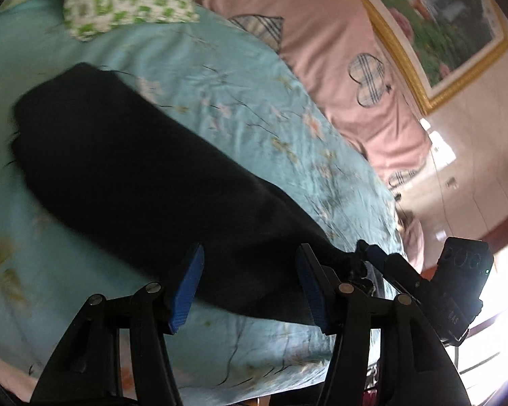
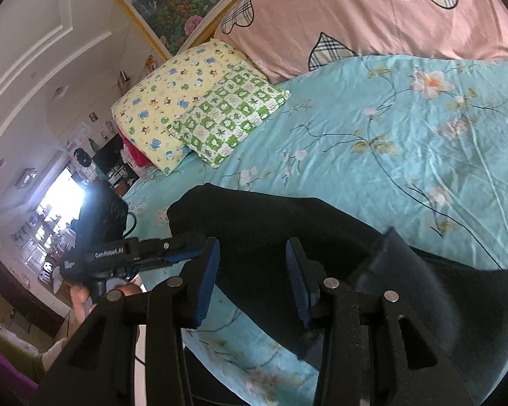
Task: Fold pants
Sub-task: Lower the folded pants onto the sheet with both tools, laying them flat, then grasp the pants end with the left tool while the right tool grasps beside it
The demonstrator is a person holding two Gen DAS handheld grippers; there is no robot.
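Left gripper (image 1: 249,286) nearest in its own view, blue pads (image 1: 186,291) spread wide, nothing between them, hovering over the black pants (image 1: 135,176); right gripper (image 2: 252,279) likewise gaping wide above the same dark cloth, a fold rising at 3 o'clock beside its right finger. Pants stretched flat on the teal floral bedsheet (image 2: 389,155), running away toward 10 o'clock in the left view; farther off, green checked pillow (image 2: 230,115) at 11 o'clock, pink duvet (image 2: 355,17) at 12, framed painting (image 2: 179,0) on the wall.

Reads "GenRobot.AI" in white on the black left gripper (image 2: 186,253) body; possibly more lettering on the right gripper (image 1: 372,257), too blurred.
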